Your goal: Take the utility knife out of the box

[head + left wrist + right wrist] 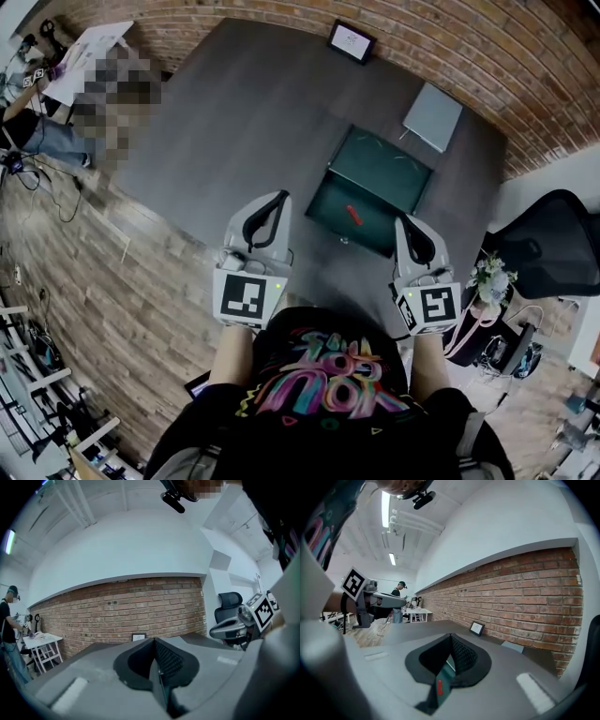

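The black shirt (323, 380), printed with looping coloured lettering too stylised to read, fills the bottom of the head view. Ahead of it the left tongs (279, 199) and right tongs (406, 223) are both closed and empty, short of the counter (234, 112). This looks like the approach: the red utility knife (353, 215) lies inside the open green box (323, 204). Next, one pair of tongs must open and reach in over it. The small framed sign (352, 40) is illegible.
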Demonstrator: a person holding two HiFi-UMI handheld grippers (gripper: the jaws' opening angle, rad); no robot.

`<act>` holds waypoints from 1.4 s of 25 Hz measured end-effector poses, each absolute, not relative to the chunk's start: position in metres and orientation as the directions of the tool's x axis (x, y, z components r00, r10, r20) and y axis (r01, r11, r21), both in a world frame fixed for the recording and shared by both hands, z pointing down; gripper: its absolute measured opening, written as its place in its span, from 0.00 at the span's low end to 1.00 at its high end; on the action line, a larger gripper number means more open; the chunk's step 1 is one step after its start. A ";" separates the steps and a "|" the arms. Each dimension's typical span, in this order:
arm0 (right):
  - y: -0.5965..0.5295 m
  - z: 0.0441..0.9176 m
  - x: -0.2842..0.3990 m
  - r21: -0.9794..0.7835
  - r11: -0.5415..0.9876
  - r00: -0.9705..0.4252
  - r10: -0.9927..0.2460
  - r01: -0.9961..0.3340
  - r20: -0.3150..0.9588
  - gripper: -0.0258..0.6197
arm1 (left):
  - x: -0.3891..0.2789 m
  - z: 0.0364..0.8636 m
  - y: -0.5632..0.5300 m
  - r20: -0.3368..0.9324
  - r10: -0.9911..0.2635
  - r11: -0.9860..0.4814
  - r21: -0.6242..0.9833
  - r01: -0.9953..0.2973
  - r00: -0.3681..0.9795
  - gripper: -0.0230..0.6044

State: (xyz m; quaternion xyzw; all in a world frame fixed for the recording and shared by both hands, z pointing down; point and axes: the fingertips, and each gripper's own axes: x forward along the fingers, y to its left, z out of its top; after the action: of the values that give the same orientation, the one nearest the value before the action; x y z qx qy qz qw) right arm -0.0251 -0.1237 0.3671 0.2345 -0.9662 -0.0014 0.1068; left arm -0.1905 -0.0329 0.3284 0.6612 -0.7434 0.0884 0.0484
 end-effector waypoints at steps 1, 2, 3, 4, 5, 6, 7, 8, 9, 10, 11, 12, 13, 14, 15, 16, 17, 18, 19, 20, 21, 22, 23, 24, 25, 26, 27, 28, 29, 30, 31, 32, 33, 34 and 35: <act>-0.129 0.367 -0.025 0.055 0.889 -0.866 -0.457 -0.456 0.205 0.04 | -0.190 0.329 -0.038 0.192 -0.975 0.102 -0.069 -0.992 -0.113 0.04; -0.134 0.367 -0.025 0.057 0.886 -0.863 -0.462 -0.460 0.204 0.04 | -0.190 0.329 -0.043 0.194 -0.976 0.091 -0.071 -0.993 -0.103 0.04; -0.137 0.367 -0.024 0.056 0.882 -0.860 -0.469 -0.468 0.203 0.04 | -0.188 0.329 -0.048 0.197 -0.976 0.078 -0.072 -0.994 -0.090 0.04; -0.140 0.367 -0.022 0.052 0.877 -0.855 -0.479 -0.479 0.200 0.04 | -0.187 0.330 -0.052 0.200 -0.977 0.064 -0.071 -0.995 -0.077 0.04; -0.141 0.366 -0.021 0.048 0.870 -0.849 -0.490 -0.490 0.197 0.04 | -0.185 0.332 -0.055 0.203 -0.977 0.049 -0.067 -0.997 -0.062 0.04; -0.142 0.365 -0.019 0.050 0.864 -0.843 -0.500 -0.501 0.198 0.04 | -0.184 0.333 -0.059 0.206 -0.978 0.034 -0.064 -0.997 -0.047 0.04; -0.143 0.364 -0.018 0.054 0.858 -0.837 -0.510 -0.510 0.200 0.04 | -0.182 0.334 -0.063 0.207 -0.978 0.019 -0.060 -0.998 -0.031 0.04; -0.144 0.363 -0.018 0.056 0.852 -0.830 -0.520 -0.520 0.201 0.04 | -0.181 0.334 -0.068 0.208 -0.978 0.002 -0.058 -0.998 -0.014 0.04; -0.145 0.363 -0.017 0.057 0.846 -0.824 -0.530 -0.531 0.201 0.04 | -0.179 0.334 -0.073 0.208 -0.978 -0.017 -0.058 -0.998 0.005 0.04; -0.146 0.362 -0.016 0.055 0.838 -0.816 -0.542 -0.543 0.200 0.04 | -0.177 0.335 -0.078 0.210 -0.977 -0.040 -0.061 -0.997 0.027 0.04; -0.147 0.361 -0.013 0.052 0.828 -0.807 -0.556 -0.558 0.199 0.04 | -0.173 0.335 -0.084 0.215 -0.975 -0.065 -0.065 -0.996 0.050 0.04; -0.149 0.361 -0.011 0.050 0.819 -0.798 -0.570 -0.572 0.197 0.04 | -0.170 0.336 -0.090 0.220 -0.973 -0.089 -0.067 -0.994 0.072 0.04; -0.151 0.361 -0.009 0.048 0.809 -0.788 -0.583 -0.586 0.196 0.04 | -0.168 0.336 -0.096 0.223 -0.971 -0.110 -0.069 -0.992 0.092 0.04; -0.154 0.361 -0.007 0.048 0.800 -0.779 -0.595 -0.599 0.196 0.04 | -0.166 0.335 -0.103 0.222 -0.969 -0.127 -0.071 -0.989 0.108 0.04; -0.155 0.362 -0.006 0.046 0.791 -0.770 -0.606 -0.611 0.197 0.04 | -0.165 0.335 -0.108 0.220 -0.968 -0.141 -0.072 -0.987 0.123 0.04; -0.157 0.364 -0.004 0.042 0.781 -0.761 -0.617 -0.623 0.199 0.04 | -0.164 0.336 -0.112 0.219 -0.966 -0.155 -0.074 -0.985 0.135 0.04; -0.157 0.365 -0.002 0.036 0.771 -0.751 -0.629 -0.636 0.202 0.04 | -0.163 0.337 -0.116 0.221 -0.964 -0.168 -0.074 -0.983 0.148 0.04; -0.158 0.366 0.001 0.031 0.761 -0.741 -0.640 -0.648 0.204 0.04 | -0.161 0.339 -0.118 0.223 -0.961 -0.181 -0.073 -0.981 0.161 0.04; -0.159 0.366 0.003 0.028 0.752 -0.732 -0.649 -0.659 0.205 0.04 | -0.160 0.340 -0.121 0.226 -0.959 -0.192 -0.070 -0.979 0.172 0.04; -0.161 0.367 0.004 0.025 0.745 -0.726 -0.656 -0.666 0.205 0.04 | -0.159 0.342 -0.124 0.228 -0.957 -0.200 -0.066 -0.978 0.180 0.04; -0.163 0.367 0.005 0.023 0.741 -0.722 -0.661 -0.671 0.203 0.04 | -0.158 0.343 -0.126 0.230 -0.955 -0.208 -0.064 -0.976 0.188 0.04; -0.165 0.367 0.005 0.022 0.736 -0.718 -0.666 -0.676 0.202 0.04 | -0.157 0.344 -0.129 0.232 -0.953 -0.216 -0.065 -0.974 0.196 0.04; -0.167 0.367 0.006 0.020 0.731 -0.713 -0.672 -0.682 0.201 0.04 | -0.156 0.345 -0.132 0.234 -0.950 -0.228 -0.064 -0.972 0.207 0.04; -0.167 0.368 0.008 0.017 0.723 -0.705 -0.679 -0.691 0.202 0.04 | -0.154 0.347 -0.134 0.239 -0.945 -0.243 -0.062 -0.968 0.222 0.04; -0.168 0.369 0.009 0.014 0.714 -0.697 -0.687 -0.700 0.204 0.04 | -0.151 0.349 -0.137 0.244 -0.940 -0.259 -0.060 -0.964 0.238 0.04; -0.168 0.369 0.011 0.012 0.707 -0.690 -0.694 -0.707 0.206 0.04 | -0.149 0.351 -0.139 0.248 -0.935 -0.275 -0.060 -0.960 0.252 0.04; -0.169 0.370 0.012 0.010 0.702 -0.685 -0.699 -0.712 0.207 0.04 | -0.147 0.352 -0.141 0.251 -0.932 -0.287 -0.061 -0.956 0.263 0.04; -0.170 0.370 0.013 0.009 0.698 -0.682 -0.702 -0.716 0.207 0.04 | -0.145 0.353 -0.143 0.253 -0.929 -0.296 -0.063 -0.953 0.272 0.04; -0.171 0.371 0.013 0.007 0.696 -0.680 -0.704 -0.718 0.207 0.04 | -0.143 0.354 -0.144 0.255 -0.926 -0.303 -0.065 -0.951 0.278 0.04; -0.171 0.371 0.014 0.006 0.693 -0.677 -0.706 -0.721 0.208 0.04 | -0.141 0.356 -0.146 0.258 -0.923 -0.310 -0.066 -0.948 0.284 0.04; -0.172 0.372 0.015 0.005 0.689 -0.673 -0.709 -0.725 0.209 0.04 | -0.140 0.358 -0.148 0.261 -0.920 -0.318 -0.065 -0.946 0.292 0.04; -0.173 0.373 0.016 0.005 0.684 -0.668 -0.713 -0.729 0.212 0.04 | -0.138 0.360 -0.149 0.266 -0.916 -0.327 -0.063 -0.943 0.300 0.04; -0.173 0.374 0.017 0.005 0.679 -0.663 -0.718 -0.734 0.214 0.04 | -0.136 0.362 -0.151 0.272 -0.911 -0.337 -0.060 -0.940 0.310 0.04; -0.174 0.374 0.018 0.006 0.675 -0.658 -0.721 -0.738 0.216 0.04 | -0.134 0.365 -0.152 0.278 -0.906 -0.348 -0.058 -0.936 0.320 0.04; -0.174 0.374 0.019 0.007 0.672 -0.655 -0.724 -0.741 0.218 0.04 | -0.132 0.368 -0.153 0.285 -0.900 -0.361 -0.058 -0.931 0.331 0.04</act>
State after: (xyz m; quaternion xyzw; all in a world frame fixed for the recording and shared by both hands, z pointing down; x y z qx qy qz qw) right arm 0.0188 -0.1738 0.3744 0.4029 -0.9087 0.0412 0.1014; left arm -0.1316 -0.1534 0.3675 0.8137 -0.5624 0.1353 0.0576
